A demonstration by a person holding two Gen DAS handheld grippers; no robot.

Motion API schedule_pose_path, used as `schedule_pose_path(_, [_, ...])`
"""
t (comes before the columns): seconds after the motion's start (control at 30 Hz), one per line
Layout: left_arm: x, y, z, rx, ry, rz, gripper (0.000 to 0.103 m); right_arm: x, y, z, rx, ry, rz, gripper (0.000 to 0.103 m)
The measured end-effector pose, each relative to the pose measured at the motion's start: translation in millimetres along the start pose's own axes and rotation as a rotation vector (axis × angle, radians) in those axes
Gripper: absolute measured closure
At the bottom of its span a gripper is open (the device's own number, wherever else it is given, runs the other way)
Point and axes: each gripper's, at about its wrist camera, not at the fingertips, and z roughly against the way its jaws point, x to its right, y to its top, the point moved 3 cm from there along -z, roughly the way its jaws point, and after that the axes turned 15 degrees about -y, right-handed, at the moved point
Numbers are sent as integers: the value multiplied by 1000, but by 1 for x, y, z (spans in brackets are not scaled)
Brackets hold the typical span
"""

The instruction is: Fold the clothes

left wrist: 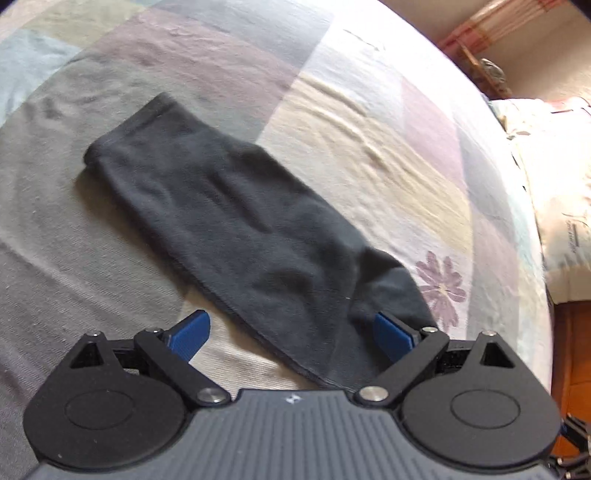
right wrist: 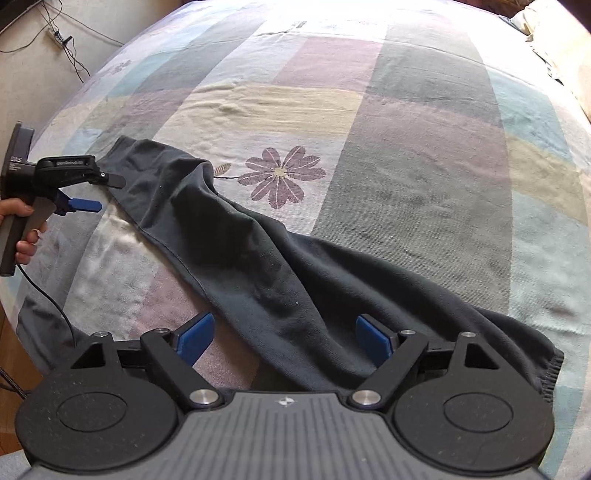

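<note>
A dark grey garment (left wrist: 236,225) lies as a long narrow strip on the patchwork bedspread (left wrist: 369,122). In the left wrist view my left gripper (left wrist: 291,334) is open, its blue pads standing either side of the strip's near hem and just above it. In the right wrist view the same garment (right wrist: 280,273) runs from the upper left down to an elastic band at the lower right. My right gripper (right wrist: 284,338) is open over the cloth near that end. The left gripper (right wrist: 107,194) shows there too, held in a hand at the strip's far end.
A pillow (left wrist: 554,206) lies at the bed's right side, with wooden floor beyond the edge. A purple flower print (right wrist: 282,175) marks the bedspread beside the garment. A power strip with cables (right wrist: 59,35) sits on the floor at the far left.
</note>
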Motion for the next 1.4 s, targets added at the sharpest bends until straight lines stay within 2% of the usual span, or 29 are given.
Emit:
schedule_pose_path(0.13, [24, -1, -19, -32, -82, -171, 8, 3, 24, -29, -7, -4, -26, 16])
schedule_pose_path(0.23, [32, -5, -43, -71, -84, -207, 8, 12, 38, -54, -15, -30, -19, 18])
schedule_pose_path(0.33, [42, -14, -55, -90, -66, -239, 8, 32, 45, -78, -63, -9, 37, 39])
schedule_pose_path(0.37, [49, -19, -55, -91, -50, -272, 8, 40, 48, -82, -72, -8, 62, 43])
schedule_pose_path(0.47, [79, -34, -55, -96, -16, -379, 8, 69, 58, -92, -74, 9, 97, 44])
schedule_pose_path(0.53, [103, -42, -57, -102, -49, -427, 8, 87, 65, -98, -78, 42, 72, 49])
schedule_pose_path(0.6, [129, -46, -65, -92, -104, -460, 8, 88, 60, -101, -77, 70, 57, 60])
schedule_pose_path(0.67, [150, -44, -77, -87, -174, -469, 8, 81, 51, -102, -72, 97, 47, 76])
schedule_pose_path(0.83, [184, -37, -122, -144, -256, -536, 8, 63, 27, -107, -61, 164, 23, 79])
schedule_pose_path(1.0, [192, -60, -141, -265, -298, -569, 8, 44, 2, -111, -49, 230, -2, 80])
schedule_pose_path(1.17, [166, -93, -153, -416, -237, -497, 8, 50, -16, -107, -71, 258, -100, 81])
schedule_pose_path(1.27, [159, -94, -150, -428, -242, -489, 8, 54, -10, -101, -78, 256, -88, 81])
schedule_pose_path(1.4, [162, -90, -149, -452, -225, -474, 8, 71, 4, -84, 16, 202, -104, 80])
